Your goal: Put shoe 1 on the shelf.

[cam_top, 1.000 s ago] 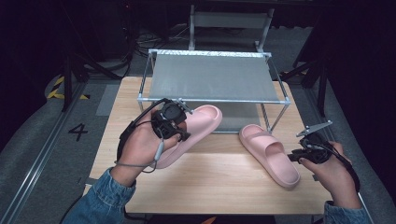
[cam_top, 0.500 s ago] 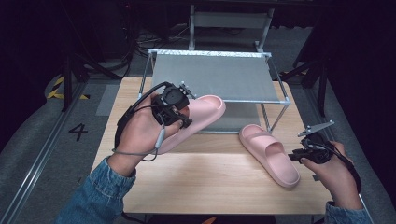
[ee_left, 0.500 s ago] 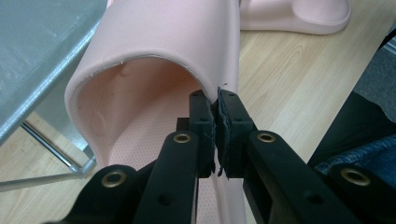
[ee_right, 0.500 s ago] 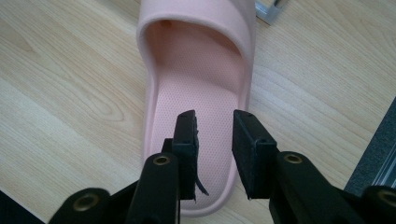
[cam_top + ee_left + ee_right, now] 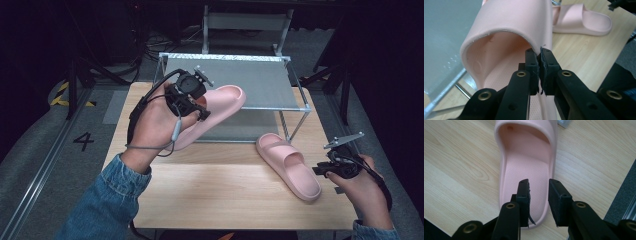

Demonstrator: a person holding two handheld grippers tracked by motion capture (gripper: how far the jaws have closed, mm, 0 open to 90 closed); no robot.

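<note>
My left gripper [image 5: 199,111] is shut on a pink slipper [image 5: 220,102] and holds it in the air in front of the rack's upper shelf, toe pointing right and away. In the left gripper view the pads [image 5: 539,53] pinch the side edge of the slipper [image 5: 519,22] where its strap meets the sole. A second pink slipper [image 5: 290,165] lies flat on the table at the right. My right gripper [image 5: 320,170] is open by its heel. In the right gripper view the jaws [image 5: 538,185] stand apart over the heel end of that slipper [image 5: 529,157], gripping nothing.
A metal-framed rack [image 5: 300,107] with two grey shelves stands at the back of the wooden table [image 5: 225,195]. The table's edges drop to a dark floor on both sides. The second slipper [image 5: 584,21] also appears beyond the held one.
My left hand has lifted the held slipper off the table and carried it up toward the rack. The right hand and the second slipper have stayed where they were.
</note>
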